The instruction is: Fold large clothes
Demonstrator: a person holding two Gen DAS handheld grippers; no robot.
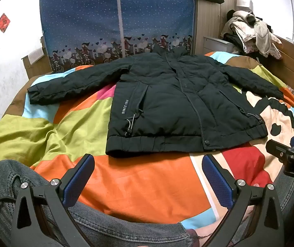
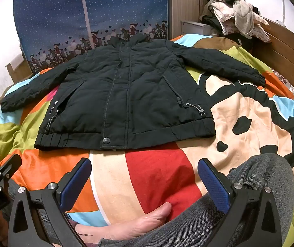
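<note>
Unfolded still, the black jacket (image 1: 179,103) lies mid-frame on the bed (image 1: 136,185); both grippers' jaws gape empty, so next seize a sleeve (image 1: 70,84).

This is a bedroom in a home. A bed fills the middle, covered by a quilt (image 1: 44,127) in bright blocks of orange, green, red and light blue, with a wooden headboard (image 2: 286,51) along one side and a heap of loose clothes (image 1: 253,35) piled by it. Behind the bed stands a blue fabric wardrobe (image 1: 116,16) printed with dots and cartoon figures, next to what seems to be a wooden cabinet (image 1: 210,14), and a red paper decoration (image 1: 2,22) hangs on the white wall (image 1: 7,72).
</note>
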